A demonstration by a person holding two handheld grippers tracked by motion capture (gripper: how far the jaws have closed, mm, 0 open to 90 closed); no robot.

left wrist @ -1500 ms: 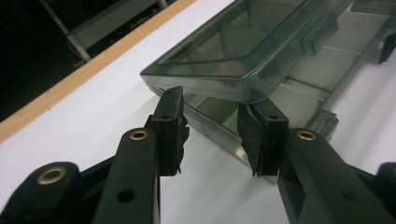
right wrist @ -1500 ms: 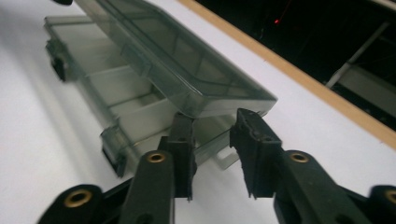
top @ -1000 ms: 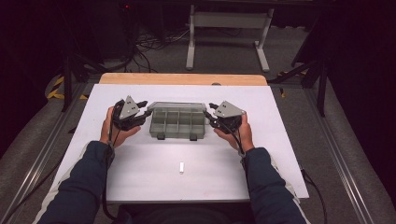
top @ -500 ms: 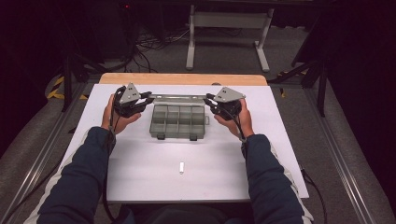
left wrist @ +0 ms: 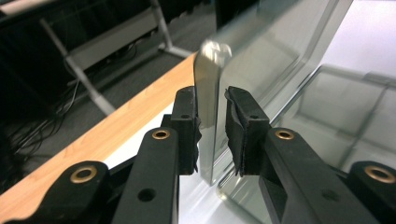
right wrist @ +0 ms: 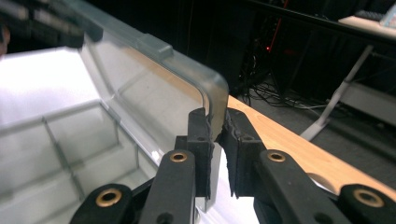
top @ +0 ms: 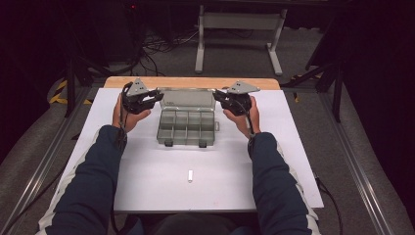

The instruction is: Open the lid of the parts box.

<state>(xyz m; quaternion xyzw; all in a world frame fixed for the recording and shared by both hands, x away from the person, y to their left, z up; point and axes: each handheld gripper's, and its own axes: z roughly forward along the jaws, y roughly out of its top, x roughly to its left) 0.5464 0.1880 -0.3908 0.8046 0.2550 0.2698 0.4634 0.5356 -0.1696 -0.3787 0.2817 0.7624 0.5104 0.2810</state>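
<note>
Tabletop (top: 147, 181), white with a wooden strip along its far edge, is carrying a clear compartment box (top: 187, 128) at its far middle. Raised lid (top: 188, 99) is standing up behind the open tray, between the two hands. Left gripper (top: 157, 95) is closing its jaws on the lid's left edge (left wrist: 208, 116), though a slim gap is showing at one pad, so contact is unclear. Right gripper (top: 217, 96) is pinching the lid's right corner (right wrist: 215, 105). Small white piece (top: 190, 176) is lying nearer the person, well apart from the box.
</note>
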